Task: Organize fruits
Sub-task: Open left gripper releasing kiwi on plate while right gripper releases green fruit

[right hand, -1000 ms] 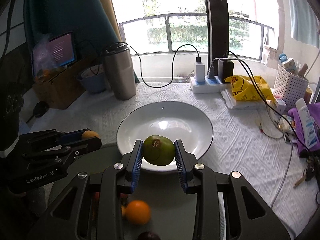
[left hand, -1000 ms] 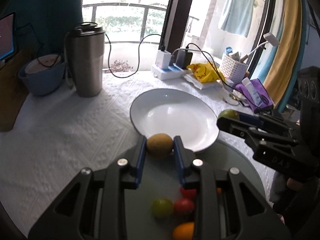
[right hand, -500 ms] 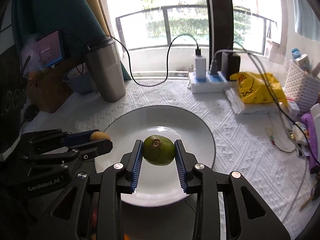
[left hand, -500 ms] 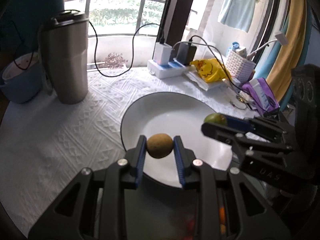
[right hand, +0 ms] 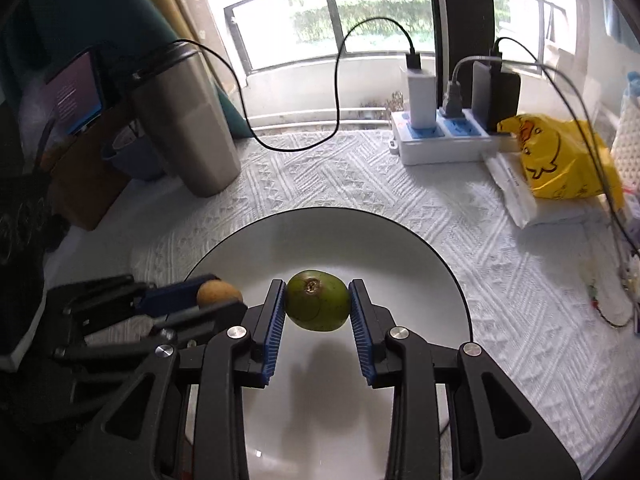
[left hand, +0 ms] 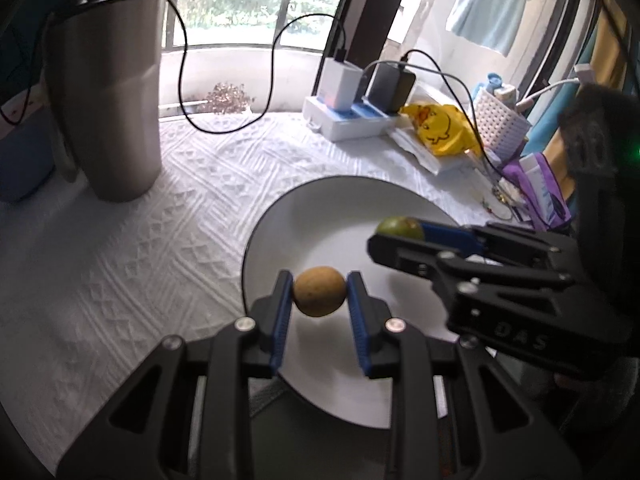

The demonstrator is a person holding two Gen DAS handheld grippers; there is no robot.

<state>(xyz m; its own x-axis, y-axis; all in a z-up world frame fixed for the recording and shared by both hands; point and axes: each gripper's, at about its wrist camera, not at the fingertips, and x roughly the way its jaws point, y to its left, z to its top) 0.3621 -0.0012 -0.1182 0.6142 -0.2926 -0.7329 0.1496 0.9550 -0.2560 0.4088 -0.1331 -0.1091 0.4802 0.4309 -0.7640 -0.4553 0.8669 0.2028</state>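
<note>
My left gripper (left hand: 319,292) is shut on a small tan-brown round fruit (left hand: 319,291) and hangs just above the near left part of a white plate (left hand: 320,208). My right gripper (right hand: 317,306) is shut on a green round fruit (right hand: 317,306) over the middle of the same plate (right hand: 420,264). Each gripper shows in the other's view: the right one (left hand: 400,230) comes in from the right with the green fruit (left hand: 400,227) at its tip, the left one (right hand: 218,298) from the left with the tan fruit (right hand: 218,293). The plate holds no fruit.
A steel tumbler (left hand: 108,92) stands at the back left beside a blue bowl (left hand: 20,152). Behind the plate are a power strip with chargers (right hand: 444,136), black cables, a yellow bag (right hand: 560,160) and a white basket (left hand: 500,124). A white textured cloth (left hand: 140,240) covers the table.
Both grippers have moved forward and down, from over a dark tray of small fruits to over the white plate. Each still holds its fruit. The tray has dropped out of view.
</note>
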